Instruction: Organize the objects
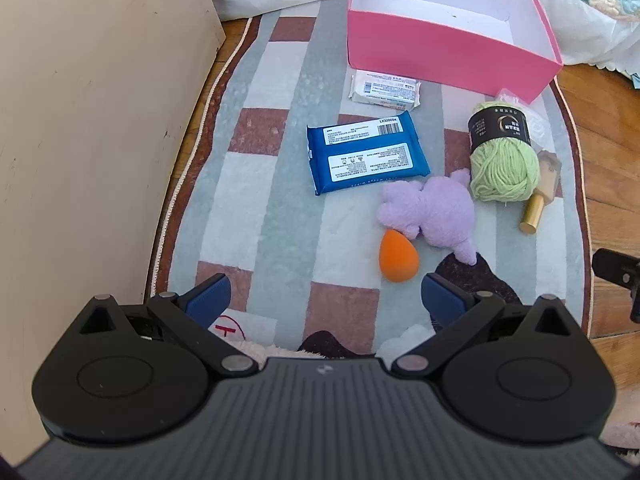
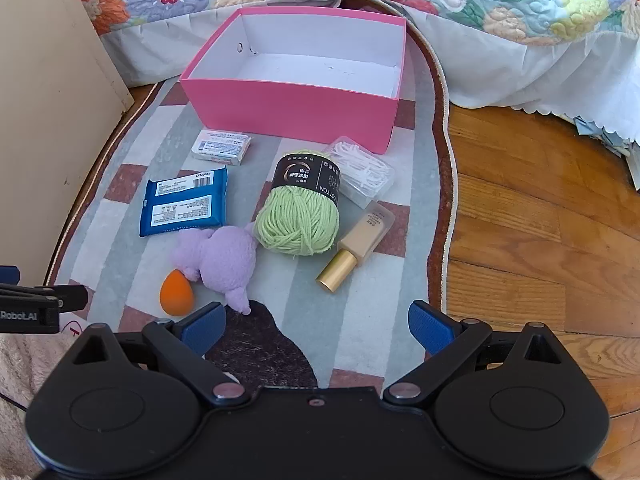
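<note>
An empty pink box [image 2: 292, 108] [image 1: 440, 56] stands at the far end of a checked rug [image 2: 360, 280]. In front of it lie a white packet [image 2: 221, 147], a blue wipes pack [image 2: 185, 207] [image 1: 366, 152], green yarn [image 2: 298, 216] [image 1: 502, 160], a clear floss-pick case [image 2: 366, 172], a beige bottle with a gold cap [image 2: 356, 246], a purple plush [image 2: 224, 264] [image 1: 432, 212] and an orange sponge egg [image 2: 176, 293] [image 1: 398, 256]. My left gripper [image 1: 324, 296] hovers open just short of the sponge. My right gripper [image 2: 316, 324] hangs open near the plush, empty.
A beige cabinet side [image 1: 80, 140] rises on the left of the rug. A floral quilt with a white skirt [image 2: 480, 40] hangs behind the box. Wooden floor [image 2: 540, 240] lies to the right. The left gripper's edge [image 2: 36, 308] shows in the right wrist view.
</note>
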`<state>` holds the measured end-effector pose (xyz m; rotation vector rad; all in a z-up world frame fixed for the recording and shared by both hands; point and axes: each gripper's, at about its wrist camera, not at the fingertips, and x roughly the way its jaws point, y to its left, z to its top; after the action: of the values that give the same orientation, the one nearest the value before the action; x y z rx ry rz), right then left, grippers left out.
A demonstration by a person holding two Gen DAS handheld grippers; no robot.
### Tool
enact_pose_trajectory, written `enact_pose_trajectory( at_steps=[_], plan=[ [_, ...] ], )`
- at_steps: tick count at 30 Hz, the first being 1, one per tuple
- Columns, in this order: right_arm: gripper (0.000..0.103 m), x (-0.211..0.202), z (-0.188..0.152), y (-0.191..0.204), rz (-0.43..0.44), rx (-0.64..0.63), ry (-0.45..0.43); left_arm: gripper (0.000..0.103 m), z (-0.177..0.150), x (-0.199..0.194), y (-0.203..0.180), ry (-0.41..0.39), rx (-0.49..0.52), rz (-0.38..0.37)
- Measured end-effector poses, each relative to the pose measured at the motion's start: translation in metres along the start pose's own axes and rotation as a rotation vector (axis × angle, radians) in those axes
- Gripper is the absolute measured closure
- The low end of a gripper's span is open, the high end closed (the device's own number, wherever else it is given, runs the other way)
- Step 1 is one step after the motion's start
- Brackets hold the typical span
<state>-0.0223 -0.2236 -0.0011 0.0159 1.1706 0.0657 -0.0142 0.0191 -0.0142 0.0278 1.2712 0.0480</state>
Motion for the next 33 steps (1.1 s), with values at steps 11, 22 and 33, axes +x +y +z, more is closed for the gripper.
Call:
enact_pose_trajectory(
  at_steps=[11, 22, 33],
  plan=[
    [0.003, 0.002, -0.001, -0.001, 0.012, 0.012, 0.015, 0.000, -0.001, 0.005, 0.012, 0.015, -0.026, 0.002],
    [0.003, 0.004, 0.001, 0.001, 0.003, 0.014, 0.032, 0.000, -0.003, 0.005, 0.015, 0.032, -0.045, -0.038],
    [0.003, 0.007, 0.000, 0.003, 0.011, 0.022, 0.055, 0.000, -0.003, 0.003, 0.017, 0.025, -0.049, -0.042]
  ],
)
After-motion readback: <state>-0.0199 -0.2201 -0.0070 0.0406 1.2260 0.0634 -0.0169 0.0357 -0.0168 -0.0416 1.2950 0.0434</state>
